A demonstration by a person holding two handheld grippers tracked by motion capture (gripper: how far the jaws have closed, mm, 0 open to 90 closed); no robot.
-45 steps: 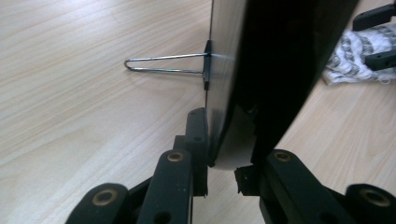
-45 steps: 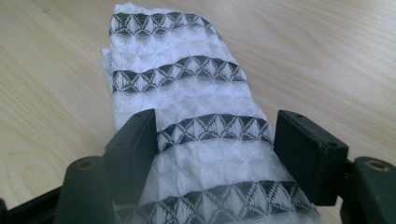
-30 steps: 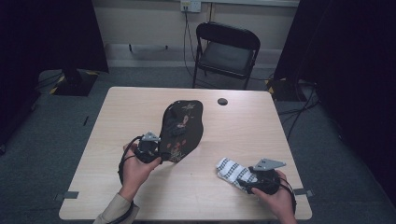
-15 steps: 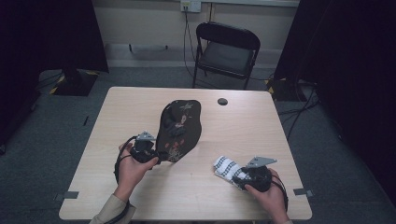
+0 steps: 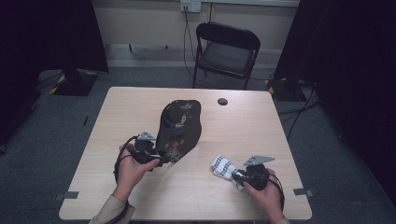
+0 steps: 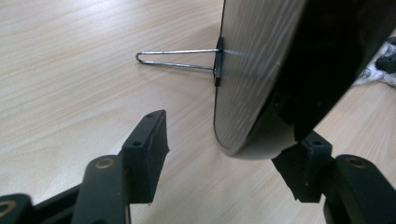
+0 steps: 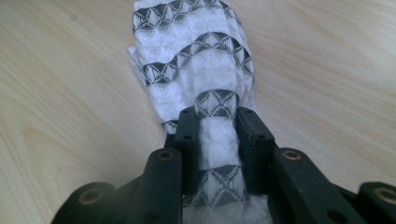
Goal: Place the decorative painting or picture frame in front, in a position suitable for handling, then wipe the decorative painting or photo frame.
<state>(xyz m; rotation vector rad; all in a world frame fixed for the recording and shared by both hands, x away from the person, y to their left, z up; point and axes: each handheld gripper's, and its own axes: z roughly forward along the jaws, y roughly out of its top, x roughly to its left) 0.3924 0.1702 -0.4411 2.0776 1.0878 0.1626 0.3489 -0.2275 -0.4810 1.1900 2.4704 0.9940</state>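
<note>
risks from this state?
Left gripper has just been opening around the black board; its edge sits between the pads untouched, so the board could shift. Right gripper has just been closing on the patterned cloth; the pinch catches one bunched fold, which might slip free if lifted.

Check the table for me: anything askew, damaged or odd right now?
Nothing looks damaged or spilled. The dark patterned board lies slantwise on the table, its near end between the left gripper's jaws, which have just been opening. The right gripper, just closing, bunches the patterned white cloth into a ridge.
</note>
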